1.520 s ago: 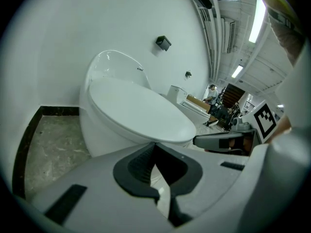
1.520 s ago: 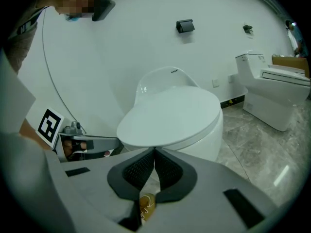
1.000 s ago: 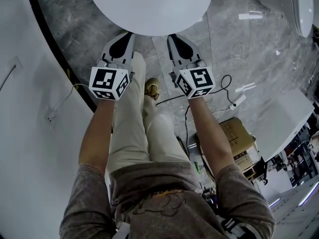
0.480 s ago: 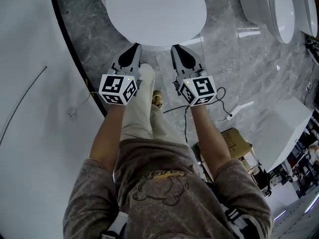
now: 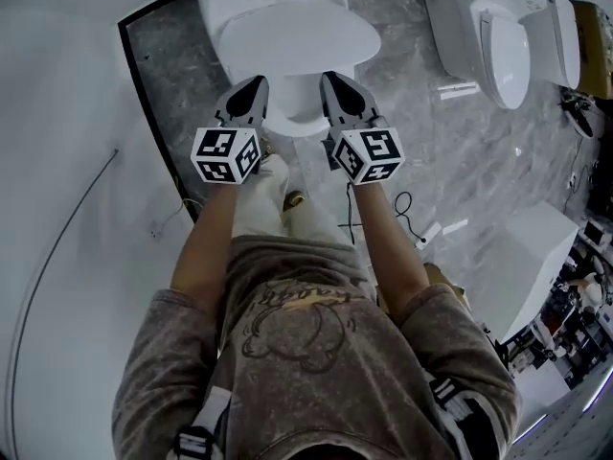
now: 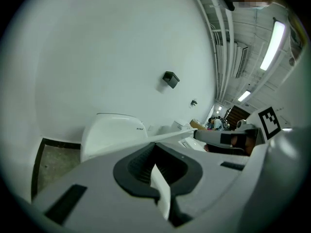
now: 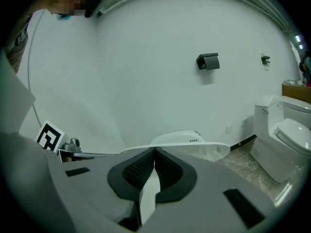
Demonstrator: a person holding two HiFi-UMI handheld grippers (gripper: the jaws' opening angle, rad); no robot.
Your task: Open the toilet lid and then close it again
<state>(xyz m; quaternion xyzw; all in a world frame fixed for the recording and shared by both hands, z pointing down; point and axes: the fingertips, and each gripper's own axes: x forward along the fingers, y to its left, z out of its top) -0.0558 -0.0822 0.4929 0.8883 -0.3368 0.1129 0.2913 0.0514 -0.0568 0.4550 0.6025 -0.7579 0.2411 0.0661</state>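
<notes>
A white toilet stands against the wall, and its lid (image 5: 287, 32) is tilted up at the front, so the seat's front (image 5: 292, 120) shows beneath it. My left gripper (image 5: 251, 84) and right gripper (image 5: 333, 78) are both shut, side by side, with their tips under the lid's front edge. In the left gripper view the lid edge (image 6: 171, 135) runs as a thin white line just over the left gripper (image 6: 154, 144), with the tank (image 6: 112, 129) behind. In the right gripper view the lid edge (image 7: 194, 145) lies across the right gripper (image 7: 154, 149), apart from the bowl below.
A second toilet (image 5: 508, 41) stands to the right, also seen as toilet (image 7: 284, 130). A black holder (image 7: 208, 61) hangs on the white wall. Cables (image 5: 412, 209) lie on the grey marble floor, and a white cabinet (image 5: 536, 257) stands at the right. My legs and shoe (image 5: 293, 199) are under the grippers.
Both grippers have risen together with the lid's front edge, and the lid has tilted up from the seat. The toilet now looks smaller and farther below me.
</notes>
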